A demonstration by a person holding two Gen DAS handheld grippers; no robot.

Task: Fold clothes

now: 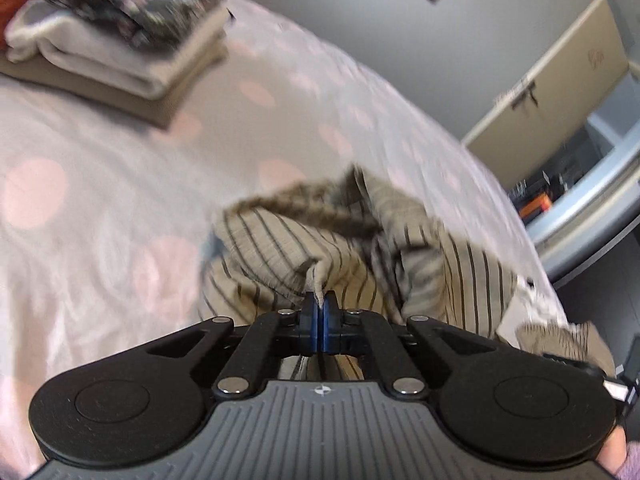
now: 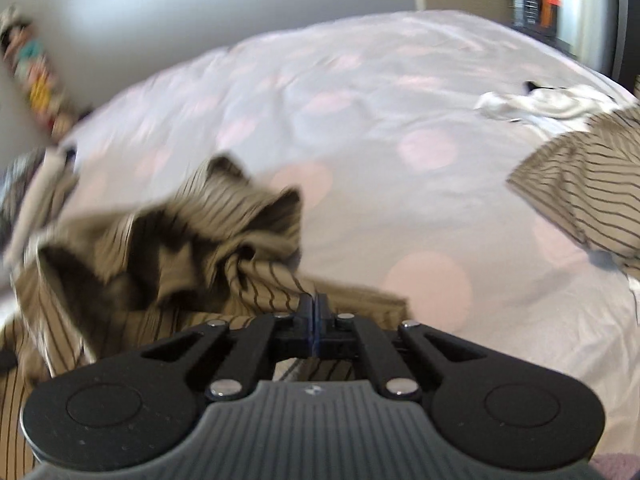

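Both grippers, left gripper and right gripper, are clamped on edges of the striped shirt, bunched above the bed. It looks light, limp, prone to sagging; corners or seams seem the best holds.

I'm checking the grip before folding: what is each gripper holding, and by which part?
Both hold the striped garment: left gripper pinches a bunched point of fabric, right gripper another gathered fold. Which parts cannot be told.

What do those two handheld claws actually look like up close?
Both match: the left claw and right claw have black linkage arms with silver rivets, round black discs either side, blue finger pads, and a ribbed grey body with a small compass-like mark. A fuzzy lilac sleeve shows.
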